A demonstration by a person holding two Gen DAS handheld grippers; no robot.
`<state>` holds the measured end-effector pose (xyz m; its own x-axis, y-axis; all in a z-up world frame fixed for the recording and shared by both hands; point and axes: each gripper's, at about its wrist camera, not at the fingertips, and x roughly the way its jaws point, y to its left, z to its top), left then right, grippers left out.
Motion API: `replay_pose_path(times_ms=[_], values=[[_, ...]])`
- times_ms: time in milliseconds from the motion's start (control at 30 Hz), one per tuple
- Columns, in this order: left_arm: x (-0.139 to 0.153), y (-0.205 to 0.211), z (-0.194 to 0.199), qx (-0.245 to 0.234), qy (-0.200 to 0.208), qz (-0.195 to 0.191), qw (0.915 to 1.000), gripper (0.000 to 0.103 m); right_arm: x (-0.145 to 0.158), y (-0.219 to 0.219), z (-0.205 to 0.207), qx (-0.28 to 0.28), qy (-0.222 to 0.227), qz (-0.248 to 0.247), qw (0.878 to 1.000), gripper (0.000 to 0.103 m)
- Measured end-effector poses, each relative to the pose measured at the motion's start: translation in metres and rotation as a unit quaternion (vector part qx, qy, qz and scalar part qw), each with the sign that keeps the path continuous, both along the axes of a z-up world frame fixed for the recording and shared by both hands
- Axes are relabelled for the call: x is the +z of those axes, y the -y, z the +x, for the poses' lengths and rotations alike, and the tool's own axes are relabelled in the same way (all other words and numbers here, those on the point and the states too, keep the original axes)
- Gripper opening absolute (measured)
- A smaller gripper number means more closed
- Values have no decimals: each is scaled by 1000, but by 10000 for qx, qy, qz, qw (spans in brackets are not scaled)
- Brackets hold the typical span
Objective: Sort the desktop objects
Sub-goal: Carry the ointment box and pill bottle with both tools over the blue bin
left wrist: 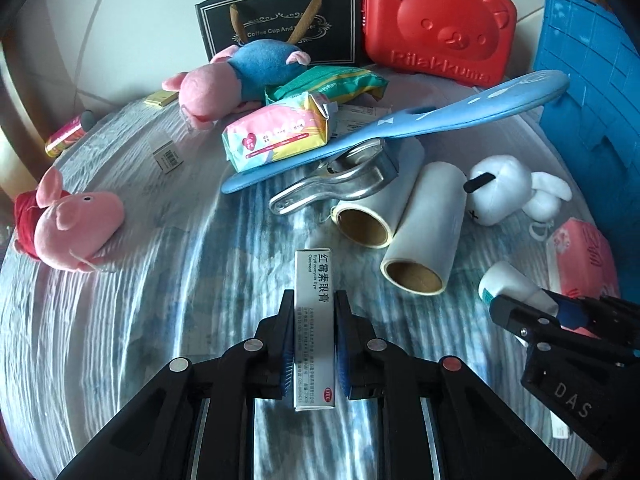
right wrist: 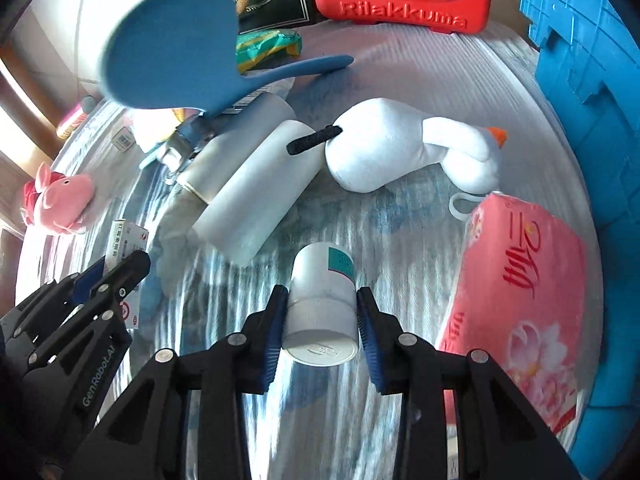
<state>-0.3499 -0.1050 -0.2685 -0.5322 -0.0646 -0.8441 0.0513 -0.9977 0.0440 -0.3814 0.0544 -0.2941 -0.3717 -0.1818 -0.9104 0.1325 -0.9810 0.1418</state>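
Left wrist view: left gripper (left wrist: 314,322) pinching a slim white ointment box (left wrist: 314,320), pads pressed on its two narrow long sides. Box's long axis runs straight out along the fingers, far end poking well past the tips, near end back between the jaw bases. It looks clear of the striped tablecloth (left wrist: 120,320). Ahead of it, near but apart: two white paper rolls (left wrist: 400,216), a metal clip (left wrist: 336,180), and a blue paddle-shaped board (left wrist: 400,128). Blue crate (left wrist: 588,100) stands at far right of the table; red bear case (left wrist: 436,20) at the back. Right gripper (left wrist: 532,308) enters low right, a white bottle in it. Right wrist view: right gripper (right wrist: 322,312) closed on the white bottle (right wrist: 322,300), pads on opposite sides of its body, cap end toward the camera, long axis along the fingers. Pink tissue pack (right wrist: 520,300) lies just right of it; the blue crate (right wrist: 580,100) wall runs down that same side, so the right hand judged nearer the crate. Left gripper (right wrist: 120,276) with its box shows low left, well apart.
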Motion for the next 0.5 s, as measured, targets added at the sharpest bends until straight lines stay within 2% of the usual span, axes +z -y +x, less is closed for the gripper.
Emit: replay_pose_path(times_ms=[300,500], values=[[14,6,45,267,-211,-51,9994,17,24,23,42,303,-162,-75,9994,34],[32,9,77,329,-440,-119,9984,17,49,28,67,475,-490,-154,9975,34]])
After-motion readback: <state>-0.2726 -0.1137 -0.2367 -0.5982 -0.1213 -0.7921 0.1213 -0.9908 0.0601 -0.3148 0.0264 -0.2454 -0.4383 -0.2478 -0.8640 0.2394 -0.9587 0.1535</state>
